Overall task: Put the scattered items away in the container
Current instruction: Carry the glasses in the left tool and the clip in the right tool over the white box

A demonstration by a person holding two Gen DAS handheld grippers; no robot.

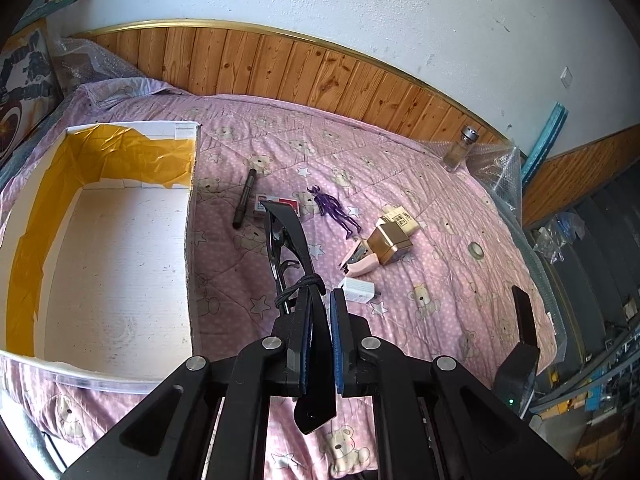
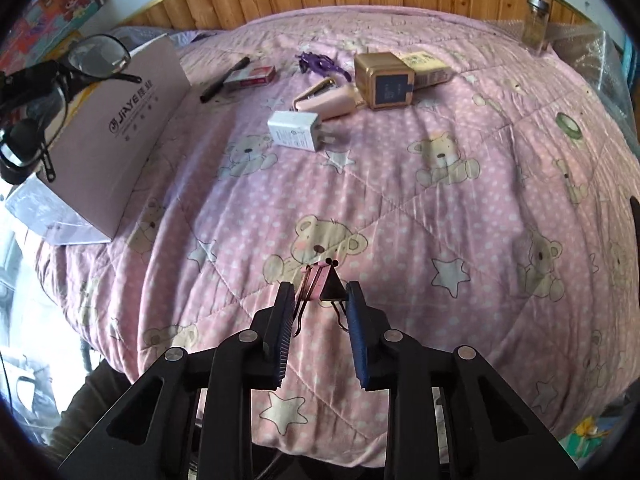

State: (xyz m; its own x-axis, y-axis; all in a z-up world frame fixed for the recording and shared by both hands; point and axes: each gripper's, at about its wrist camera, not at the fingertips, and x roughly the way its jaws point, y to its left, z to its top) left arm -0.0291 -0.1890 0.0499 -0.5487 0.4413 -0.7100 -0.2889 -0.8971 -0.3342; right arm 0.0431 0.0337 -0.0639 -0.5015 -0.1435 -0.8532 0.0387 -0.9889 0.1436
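A pink bear-print quilt covers the bed, bounded at the far side by a wooden headboard and at the right by bubble wrap; the near and right stretches of the quilt are mostly bare, with only a small roll of tape lying well apart from the rest. The left gripper is clamped on a pair of black glasses, gripping one folded temple between its pads so the frame sticks forward, just to the right of the box's right wall and above the quilt. The right gripper grasps a pink binder clip between its fingers, held over a bare stretch of quilt in the near middle of the bed. The open white box, lined along its walls with yellow tape, sits at the left of the bed and its floor shows nothing inside. Scattered items lie in a cluster beyond the grippers, right of the box: a black marker beside a small red-and-white staple box, a purple figurine, a pink stapler touching a gold box, and a white charger nearest the grippers. A glass jar stands upright at the far right corner by the headboard.
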